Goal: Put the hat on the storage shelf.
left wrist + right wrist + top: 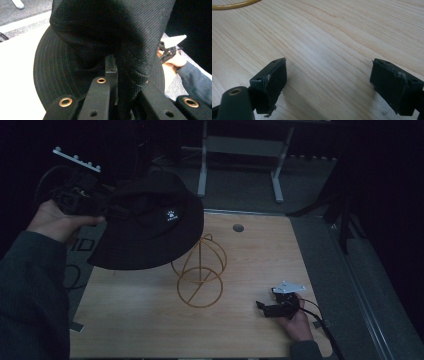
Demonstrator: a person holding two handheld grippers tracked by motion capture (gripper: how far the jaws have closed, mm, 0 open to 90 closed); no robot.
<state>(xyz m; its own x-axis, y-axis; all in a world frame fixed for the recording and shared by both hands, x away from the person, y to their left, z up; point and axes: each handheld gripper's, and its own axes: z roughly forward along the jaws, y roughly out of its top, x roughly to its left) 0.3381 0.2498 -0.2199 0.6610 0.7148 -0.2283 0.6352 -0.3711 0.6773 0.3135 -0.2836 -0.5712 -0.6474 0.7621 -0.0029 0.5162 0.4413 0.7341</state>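
The left claw is clamped on the hat, its jaws pinched together on a fold of black cloth at the crown's edge, as the left gripper view shows. The hat hangs in the air above the table's far left part, just over and left of the yellow wire stand, partly hiding the stand's top. It is tilted: the crown points up and toward the far side, the small white logo faces the camera, and the brim slopes down toward the near left. Its long axis runs from the claw at upper left to the brim edge at lower right. The right claw rests low over bare table at the near right, jaws wide apart with nothing between them.
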